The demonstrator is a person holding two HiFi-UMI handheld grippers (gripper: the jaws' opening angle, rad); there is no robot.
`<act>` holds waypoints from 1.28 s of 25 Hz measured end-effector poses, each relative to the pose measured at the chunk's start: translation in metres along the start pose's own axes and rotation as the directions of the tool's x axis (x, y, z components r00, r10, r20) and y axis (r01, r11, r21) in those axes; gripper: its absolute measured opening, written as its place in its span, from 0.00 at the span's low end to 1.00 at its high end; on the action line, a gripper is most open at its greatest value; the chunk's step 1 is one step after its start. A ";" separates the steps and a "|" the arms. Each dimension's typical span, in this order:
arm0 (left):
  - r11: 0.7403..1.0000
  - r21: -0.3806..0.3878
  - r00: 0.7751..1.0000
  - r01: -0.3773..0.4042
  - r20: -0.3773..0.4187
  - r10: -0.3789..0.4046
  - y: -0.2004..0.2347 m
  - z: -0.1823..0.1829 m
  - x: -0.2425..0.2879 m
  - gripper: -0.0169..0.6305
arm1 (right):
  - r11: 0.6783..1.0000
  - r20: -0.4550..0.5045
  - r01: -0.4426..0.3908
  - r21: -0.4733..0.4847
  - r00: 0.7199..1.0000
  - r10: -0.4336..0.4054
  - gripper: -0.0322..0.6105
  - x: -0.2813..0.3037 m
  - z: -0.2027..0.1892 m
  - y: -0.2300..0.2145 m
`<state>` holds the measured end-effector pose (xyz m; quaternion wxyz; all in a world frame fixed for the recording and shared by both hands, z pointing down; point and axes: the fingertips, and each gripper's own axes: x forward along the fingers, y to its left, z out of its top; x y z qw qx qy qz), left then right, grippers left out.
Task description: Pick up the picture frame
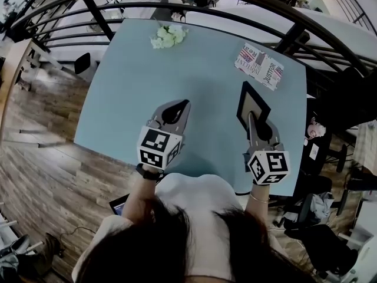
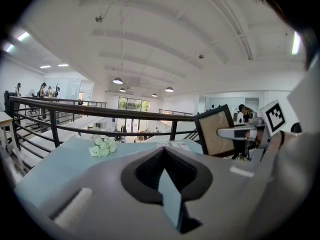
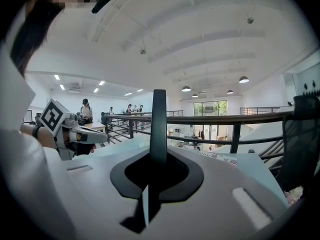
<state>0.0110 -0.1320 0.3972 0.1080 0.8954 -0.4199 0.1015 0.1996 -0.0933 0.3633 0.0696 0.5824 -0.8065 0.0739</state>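
The picture frame [image 1: 253, 105], black-edged with a tan panel, stands upright over the right side of the light blue table [image 1: 135, 93]. My right gripper [image 1: 253, 121] is shut on the frame's lower edge. In the right gripper view the frame [image 3: 158, 124] shows edge-on as a dark vertical bar rising from between the jaws of that gripper [image 3: 156, 159]. The left gripper view shows the frame [image 2: 215, 131] off to the right, clamped by the right gripper [image 2: 239, 132]. My left gripper [image 1: 178, 108] hovers over the table's middle, its jaws shut with nothing in them, and shows the same in its own view [image 2: 165, 156].
A bunch of white flowers [image 1: 169, 35] lies at the table's far edge. A printed card [image 1: 259, 65] lies at the far right. A black railing [image 1: 194, 7] curves behind the table. Wooden floor [image 1: 47, 158] lies to the left.
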 end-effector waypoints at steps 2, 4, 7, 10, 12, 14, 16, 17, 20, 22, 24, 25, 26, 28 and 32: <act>1.000 0.000 1.000 -0.001 0.001 0.001 0.000 0.000 0.000 0.11 | 1.000 0.001 -0.001 -0.001 1.000 0.001 0.07 0.001 0.000 0.001; 1.000 0.000 1.000 -0.002 0.001 0.002 0.001 -0.001 0.000 0.11 | 1.000 -0.001 -0.001 -0.002 1.000 0.001 0.07 0.001 -0.001 0.002; 1.000 -0.002 1.000 -0.002 0.004 0.002 0.002 -0.001 0.001 0.11 | 1.000 -0.012 -0.006 -0.001 1.000 0.006 0.07 0.004 -0.004 0.003; 1.000 -0.010 1.000 -0.003 0.008 0.003 0.005 0.000 0.002 0.11 | 1.000 -0.013 -0.010 0.005 1.000 0.010 0.07 0.005 -0.004 0.005; 1.000 -0.011 1.000 -0.005 0.013 0.005 0.006 0.000 0.001 0.11 | 1.000 -0.012 -0.008 0.008 1.000 0.008 0.07 0.005 -0.005 0.005; 1.000 -0.010 1.000 -0.008 0.018 0.008 0.007 0.000 0.000 0.11 | 1.000 -0.013 -0.006 0.010 1.000 0.006 0.07 0.004 -0.006 0.004; 1.000 -0.011 1.000 -0.009 0.024 0.009 0.009 0.001 0.001 0.11 | 1.000 -0.014 -0.006 0.013 1.000 0.006 0.07 0.005 -0.006 0.003; 1.000 -0.012 1.000 -0.008 0.027 0.009 0.009 0.002 0.002 0.11 | 1.000 -0.015 -0.006 0.014 1.000 0.006 0.07 0.005 -0.006 0.003; 1.000 -0.007 1.000 -0.001 0.029 0.001 0.010 0.004 0.002 0.11 | 1.000 -0.015 -0.007 0.015 1.000 0.007 0.07 0.005 -0.006 0.003; 1.000 0.004 1.000 0.008 0.023 -0.008 0.010 0.003 0.001 0.11 | 1.000 -0.014 -0.005 0.013 1.000 0.005 0.07 0.003 -0.004 0.002; 1.000 0.012 1.000 0.014 0.019 -0.015 0.010 0.003 0.000 0.11 | 1.000 -0.011 0.000 0.014 1.000 0.000 0.07 0.002 -0.004 0.001; 1.000 0.015 1.000 0.016 0.017 -0.017 0.010 0.004 0.000 0.11 | 1.000 -0.010 0.002 0.015 1.000 -0.002 0.07 0.002 -0.004 0.000; 1.000 0.018 1.000 0.018 0.016 -0.018 0.011 0.004 0.001 0.11 | 1.000 -0.010 0.004 0.016 1.000 -0.004 0.07 0.002 -0.005 0.000; 0.999 0.025 1.000 0.023 0.015 -0.023 0.010 0.005 0.003 0.11 | 1.000 -0.009 0.007 0.017 1.000 -0.007 0.07 0.002 -0.006 -0.001; 0.999 0.037 0.999 0.036 0.012 -0.036 0.008 0.007 0.007 0.11 | 1.000 -0.011 0.015 0.019 1.000 -0.015 0.07 0.001 -0.008 -0.002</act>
